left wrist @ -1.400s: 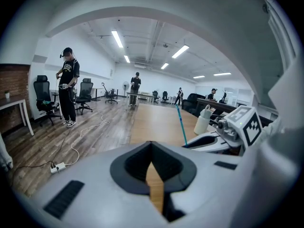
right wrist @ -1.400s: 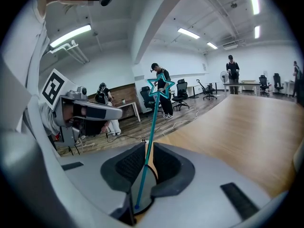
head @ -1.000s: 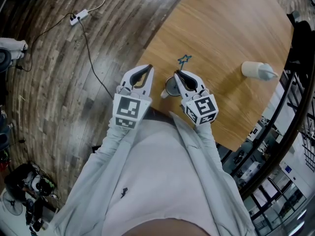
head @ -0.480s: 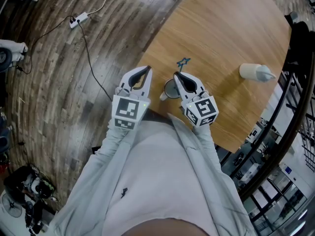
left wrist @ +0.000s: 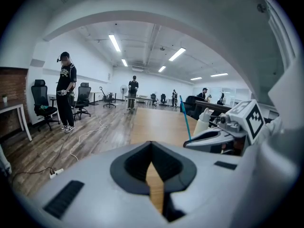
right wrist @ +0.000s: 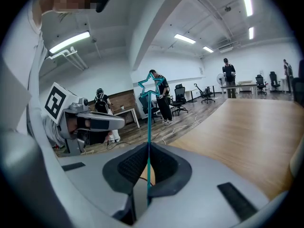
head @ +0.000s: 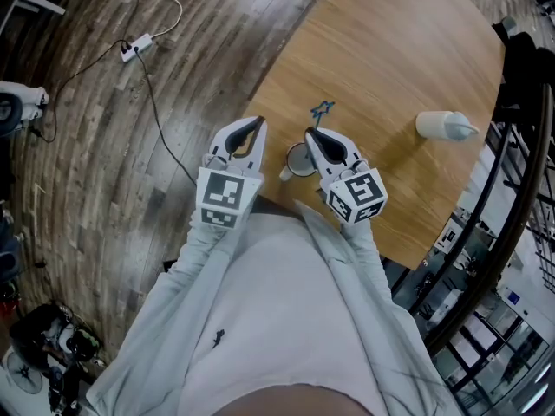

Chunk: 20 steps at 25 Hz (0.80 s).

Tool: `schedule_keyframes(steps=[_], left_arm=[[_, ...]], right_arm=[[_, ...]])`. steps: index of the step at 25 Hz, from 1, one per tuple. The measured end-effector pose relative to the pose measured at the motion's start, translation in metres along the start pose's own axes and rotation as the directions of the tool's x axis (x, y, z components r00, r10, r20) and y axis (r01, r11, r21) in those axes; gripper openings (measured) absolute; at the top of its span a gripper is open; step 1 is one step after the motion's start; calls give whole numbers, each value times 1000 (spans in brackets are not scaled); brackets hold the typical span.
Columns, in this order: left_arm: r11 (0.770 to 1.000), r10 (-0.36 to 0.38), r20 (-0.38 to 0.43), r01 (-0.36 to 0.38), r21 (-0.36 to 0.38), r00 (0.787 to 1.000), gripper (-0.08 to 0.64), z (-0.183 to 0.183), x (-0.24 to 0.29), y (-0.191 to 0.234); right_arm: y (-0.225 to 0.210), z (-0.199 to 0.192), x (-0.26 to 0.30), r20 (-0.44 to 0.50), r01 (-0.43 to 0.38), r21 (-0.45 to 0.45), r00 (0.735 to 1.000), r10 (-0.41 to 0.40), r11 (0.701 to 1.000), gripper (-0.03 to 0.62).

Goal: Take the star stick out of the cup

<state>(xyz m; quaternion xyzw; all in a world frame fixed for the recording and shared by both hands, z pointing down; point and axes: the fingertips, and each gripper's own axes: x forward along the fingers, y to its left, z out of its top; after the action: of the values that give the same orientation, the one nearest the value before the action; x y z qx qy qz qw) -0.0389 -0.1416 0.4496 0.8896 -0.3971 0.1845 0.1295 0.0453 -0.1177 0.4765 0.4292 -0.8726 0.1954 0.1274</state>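
Note:
A thin teal stick topped with a star outline (head: 323,109) rises out of a small metal cup (head: 299,159) near the round table's near edge. My right gripper (head: 310,133) is over the cup, shut on the stick. In the right gripper view the stick (right wrist: 148,127) runs up from between the pressed pads (right wrist: 148,146) to the star (right wrist: 151,84). My left gripper (head: 258,124) hovers just left of the cup over the table's edge, jaws together with nothing in them (left wrist: 152,144). From there the stick (left wrist: 184,120) shows beside the right gripper (left wrist: 213,137).
A white squeeze bottle (head: 442,125) lies on its side on the wooden table (head: 390,42), to the right. A power strip with cables (head: 134,46) lies on the plank floor at left. A black railing (head: 520,146) runs along the right. People (left wrist: 65,91) stand farther off.
The head view has shifted a little, so the bottle sits slightly further left. Both grippers, the cup and the stick keep nearly the same places.

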Motion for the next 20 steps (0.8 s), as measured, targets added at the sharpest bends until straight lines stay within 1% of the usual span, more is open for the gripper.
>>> schedule_keyframes(steps=[6,12,16,20], left_arm=[[1000,-1,28,0,22,1000,20,15,-1,-1],[999,-22,62,19,51,998,20,32,-2,-11],[996,-50,84,44,74,995,20,46,-1,-19],[990,-94,113,81,115,989,20,63,5,-32]], right_arm=[[0,15,-14,42,21,12,999,-21,1000,29],[0,39,-40,119,62,21,991,-64,998,29],[-3,59,-60,180,108,15,978,-109,994,29],[-12,77,-85,250,180,12,952,-177,984,29]])
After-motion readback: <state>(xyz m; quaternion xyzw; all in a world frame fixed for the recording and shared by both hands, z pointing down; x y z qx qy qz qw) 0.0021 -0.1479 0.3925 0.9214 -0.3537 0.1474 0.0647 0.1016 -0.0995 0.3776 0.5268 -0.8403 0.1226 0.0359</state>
